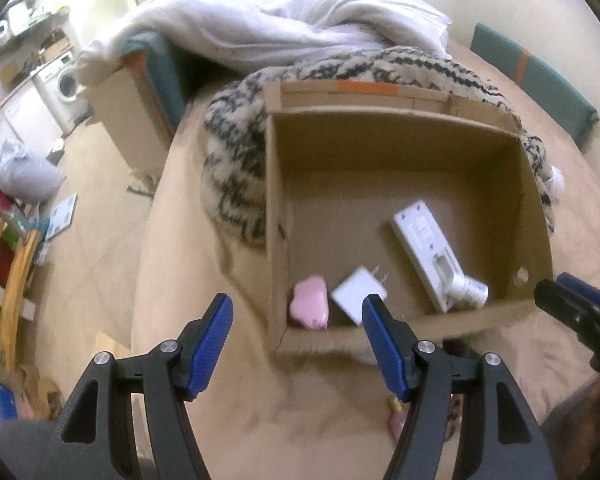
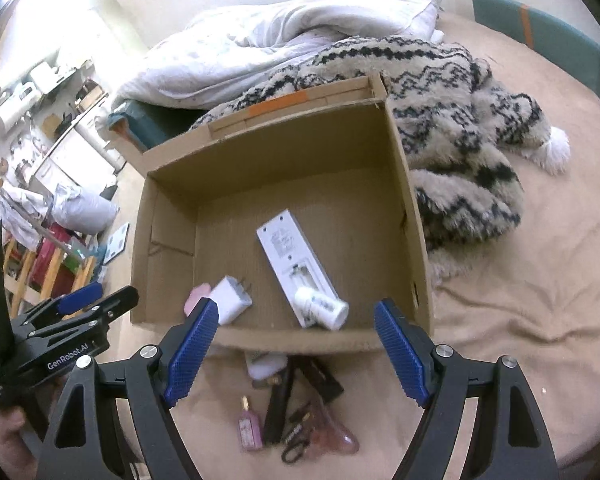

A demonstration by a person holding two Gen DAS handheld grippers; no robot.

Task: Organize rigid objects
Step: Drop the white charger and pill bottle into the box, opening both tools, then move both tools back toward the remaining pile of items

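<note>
An open cardboard box (image 1: 276, 200) (image 2: 416, 216) lies on a beige bed. Inside it are a pink cloud-shaped object (image 1: 310, 306) (image 2: 196, 298), a white plug adapter (image 1: 358, 292) (image 2: 233, 298), a long white remote (image 1: 426, 248) (image 2: 288, 252) and a small white bottle (image 1: 470, 292) (image 2: 324, 306). My left gripper (image 1: 298, 314) hovers open above the box's near left corner, nothing between its fingers. My right gripper (image 2: 296, 316) is open and empty above the box's near wall. Loose small items (image 2: 284, 412) lie on the bed in front of the box: a pink bottle (image 2: 250, 428), dark sticks, a white piece.
A black-and-cream fleece blanket (image 2: 460, 120) (image 1: 236, 152) lies behind and beside the box, with a white duvet (image 1: 260, 20) (image 2: 280, 36) further back. The bed's left edge drops to a cluttered floor (image 1: 80, 220). A green headboard panel (image 2: 540, 36) stands at the right.
</note>
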